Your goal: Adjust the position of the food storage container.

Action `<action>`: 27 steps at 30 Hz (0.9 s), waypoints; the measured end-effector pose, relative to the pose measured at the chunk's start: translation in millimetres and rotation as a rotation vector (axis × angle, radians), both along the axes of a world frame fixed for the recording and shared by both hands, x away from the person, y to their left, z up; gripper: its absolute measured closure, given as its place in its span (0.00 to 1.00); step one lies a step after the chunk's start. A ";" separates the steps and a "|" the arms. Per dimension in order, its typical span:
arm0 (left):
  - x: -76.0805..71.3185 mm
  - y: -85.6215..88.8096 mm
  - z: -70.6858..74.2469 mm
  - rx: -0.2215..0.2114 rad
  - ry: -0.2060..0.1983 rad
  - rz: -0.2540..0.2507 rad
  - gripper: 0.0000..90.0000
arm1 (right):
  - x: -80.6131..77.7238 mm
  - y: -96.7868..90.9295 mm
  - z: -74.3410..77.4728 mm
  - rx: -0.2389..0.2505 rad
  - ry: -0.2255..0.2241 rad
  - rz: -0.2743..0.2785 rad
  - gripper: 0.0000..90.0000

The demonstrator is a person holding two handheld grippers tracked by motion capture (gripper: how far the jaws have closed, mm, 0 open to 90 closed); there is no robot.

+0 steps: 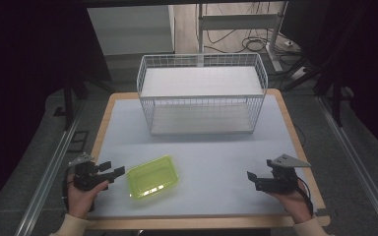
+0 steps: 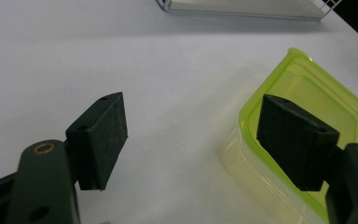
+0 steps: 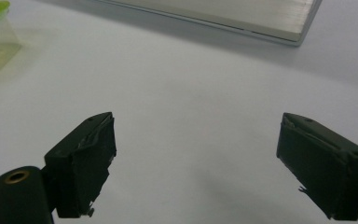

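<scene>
— Black pads of the left gripper (image 2: 193,144) sit right up close in its own view, spread apart, with nothing between them. See the green container (image 2: 303,140)? One pad hangs just over its near rim, not pressing on it.

— Yes. From above, that left gripper (image 1: 112,170) is at the near left of the table (image 1: 216,147), just beside the container (image 1: 153,177), which lies flat on the white top, open side up, as far as I can tell.

— And the right gripper (image 1: 254,178)?

— Near right, well apart from the container. Its jaws stand wide too, over bare table, holding nothing.

— So nothing is gripped yet.

— Nothing. I'd judge this is the very start: the container is untouched, and the wire basket (image 1: 202,96) at the far middle of the table looks empty apart from its white liner.

— You think it goes in there?

— Likely, though that is my guess. What's left, then: closing on the container's rim, lifting it, carrying it to the far side and setting it down.
</scene>
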State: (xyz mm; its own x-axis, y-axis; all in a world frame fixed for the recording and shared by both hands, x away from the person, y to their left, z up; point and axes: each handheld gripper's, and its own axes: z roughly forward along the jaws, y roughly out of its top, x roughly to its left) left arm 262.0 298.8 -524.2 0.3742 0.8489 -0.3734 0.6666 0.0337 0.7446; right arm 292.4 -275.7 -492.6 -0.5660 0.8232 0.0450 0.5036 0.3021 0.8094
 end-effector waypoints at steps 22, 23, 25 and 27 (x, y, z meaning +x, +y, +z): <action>-9.4 3.3 7.3 0.004 0.008 0.009 0.42 | -1.7 -0.7 -0.6 -0.029 -0.025 -0.023 0.17; -9.7 3.4 7.8 0.000 0.007 0.008 0.47 | -1.3 -0.5 -1.2 -0.029 -0.023 -0.022 0.17; -10.5 3.8 9.4 -0.003 0.013 0.000 0.61 | -1.0 0.3 -2.0 -0.033 -0.020 -0.020 0.17; -11.5 3.7 10.6 -0.008 0.019 -0.014 0.74 | -1.5 1.3 -2.4 -0.038 -0.020 -0.016 0.17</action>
State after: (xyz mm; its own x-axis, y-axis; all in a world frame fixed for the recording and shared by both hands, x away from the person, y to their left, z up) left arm 250.5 302.5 -513.6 0.3790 0.8405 -0.3872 0.6811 0.0299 0.7316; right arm 291.0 -274.4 -495.0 -0.5536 0.8328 0.0022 0.4926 0.3252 0.8072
